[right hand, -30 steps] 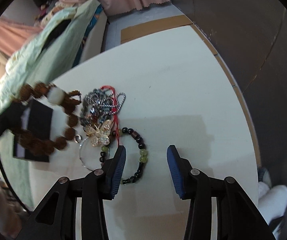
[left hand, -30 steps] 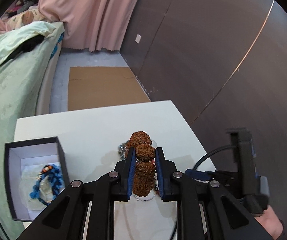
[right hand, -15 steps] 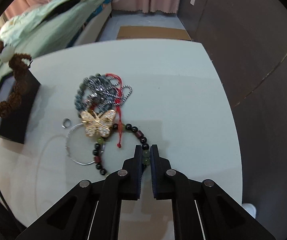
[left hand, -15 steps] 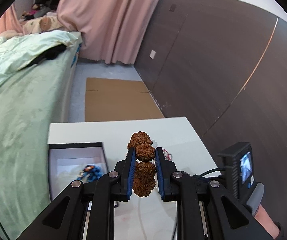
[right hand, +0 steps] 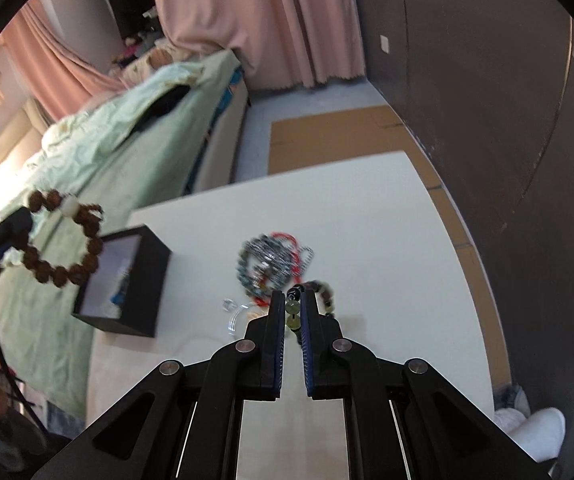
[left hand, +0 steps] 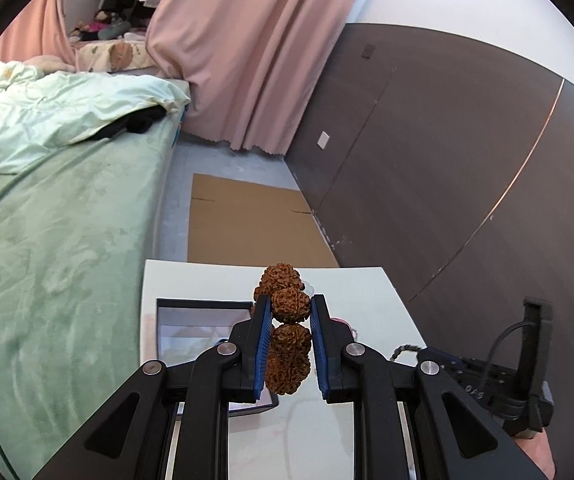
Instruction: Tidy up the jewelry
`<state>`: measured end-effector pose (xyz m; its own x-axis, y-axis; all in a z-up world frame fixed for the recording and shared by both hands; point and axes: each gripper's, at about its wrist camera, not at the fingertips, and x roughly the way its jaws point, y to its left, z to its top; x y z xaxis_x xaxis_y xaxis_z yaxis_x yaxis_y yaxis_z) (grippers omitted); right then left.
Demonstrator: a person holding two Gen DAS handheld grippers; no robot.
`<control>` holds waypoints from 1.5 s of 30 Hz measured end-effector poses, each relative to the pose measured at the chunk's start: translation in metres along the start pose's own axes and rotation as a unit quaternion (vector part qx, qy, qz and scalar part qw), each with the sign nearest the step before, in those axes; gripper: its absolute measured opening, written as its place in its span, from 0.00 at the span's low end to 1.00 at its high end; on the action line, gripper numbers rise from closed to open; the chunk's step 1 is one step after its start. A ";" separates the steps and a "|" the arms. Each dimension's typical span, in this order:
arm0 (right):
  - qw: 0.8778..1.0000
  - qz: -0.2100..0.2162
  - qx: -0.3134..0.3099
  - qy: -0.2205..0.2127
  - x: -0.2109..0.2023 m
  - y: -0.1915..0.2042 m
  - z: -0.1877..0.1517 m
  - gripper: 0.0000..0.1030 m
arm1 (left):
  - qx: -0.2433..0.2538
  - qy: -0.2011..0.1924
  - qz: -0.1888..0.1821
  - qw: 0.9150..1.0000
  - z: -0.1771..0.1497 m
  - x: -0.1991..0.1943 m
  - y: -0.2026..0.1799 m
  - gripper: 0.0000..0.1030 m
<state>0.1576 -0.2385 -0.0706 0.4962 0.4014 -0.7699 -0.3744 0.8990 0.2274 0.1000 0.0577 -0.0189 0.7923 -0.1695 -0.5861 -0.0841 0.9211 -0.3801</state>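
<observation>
Left wrist view: my left gripper (left hand: 287,308) is closed on the brown seed-bead bracelet (left hand: 286,336), the blue pads pressing a knobbly bead from each side, with more beads bunched above and below the grip. I hold it over the near edge of the black box (left hand: 191,312), which sits on the white table (left hand: 367,296). In the right wrist view the same bracelet (right hand: 63,240) hangs as a loop with one white bead, up in the air on the bed side of the box (right hand: 127,280).

My right gripper (right hand: 293,304) is nearly closed, pinching the dark and green bead bracelet (right hand: 319,300) at its pale green beads. It is blurred, so I cannot tell whether it is off the table. Just beyond it, away from the box, lies a tangle of grey beads, chain and red cord (right hand: 271,260). Between the box and my right fingertips lie a thin clear bangle (right hand: 237,318) and a small ring (right hand: 227,304).
</observation>
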 end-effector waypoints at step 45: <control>0.992 0.127 -0.007 0.019 0.055 0.092 0.050 0.48 | -0.036 0.007 -0.003 0.999 -0.005 -0.006 0.041 0.21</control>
<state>0.1890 -0.1250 -0.0621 0.3560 0.6069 -0.7106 -0.4941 0.7677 0.4081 0.0886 0.0953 -0.0344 0.7843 -0.1804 -0.5936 -0.1235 0.8923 -0.4343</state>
